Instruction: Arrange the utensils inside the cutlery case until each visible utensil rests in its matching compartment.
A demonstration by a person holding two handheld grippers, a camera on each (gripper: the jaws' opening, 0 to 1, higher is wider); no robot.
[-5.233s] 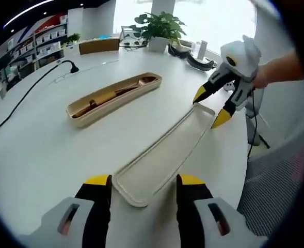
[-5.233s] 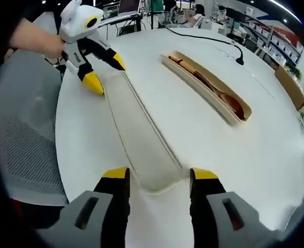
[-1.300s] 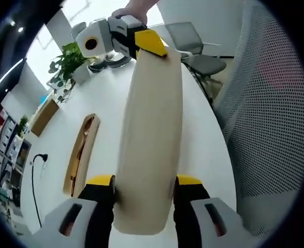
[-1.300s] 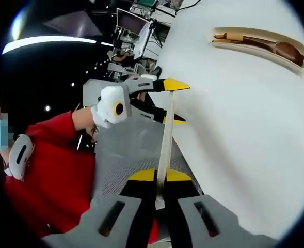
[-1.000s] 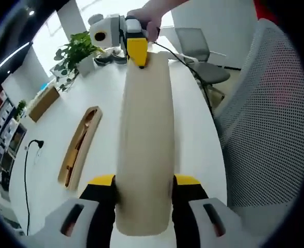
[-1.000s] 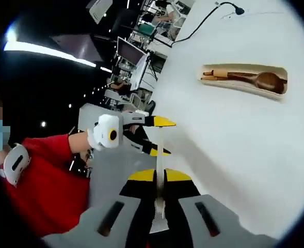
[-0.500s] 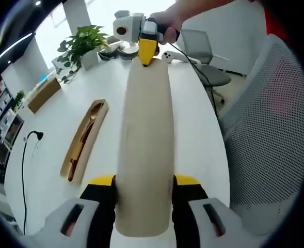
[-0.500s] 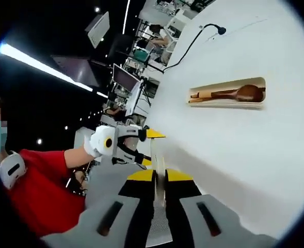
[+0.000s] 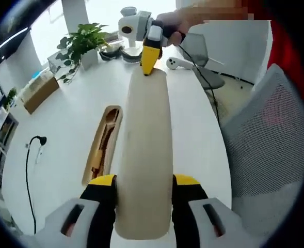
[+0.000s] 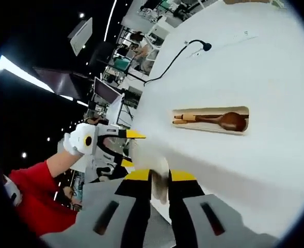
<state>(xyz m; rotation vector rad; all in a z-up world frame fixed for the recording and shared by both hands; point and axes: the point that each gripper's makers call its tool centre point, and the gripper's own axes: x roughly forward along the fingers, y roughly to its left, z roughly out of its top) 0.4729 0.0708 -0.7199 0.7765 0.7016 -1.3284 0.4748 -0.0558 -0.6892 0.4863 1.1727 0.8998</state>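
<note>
Utensils seated in cutlery case [image 9: 102, 150]; lid [image 9: 144, 155] gripped endwise by left gripper [image 9: 143, 186] and right gripper [image 9: 147, 56], not yet fitted.

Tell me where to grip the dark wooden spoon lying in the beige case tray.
Grip the wooden spoon by its slim handle, coming from straight above with the jaws across it. It lies lengthwise in the narrow beige case tray, whose walls block side approaches, and its bowl looks too broad to pinch.

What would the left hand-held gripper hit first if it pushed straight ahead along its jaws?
The lid it already holds runs straight ahead; beyond its far end sits the right hand-held gripper, clamped there. That looks like the first obstacle.
</note>
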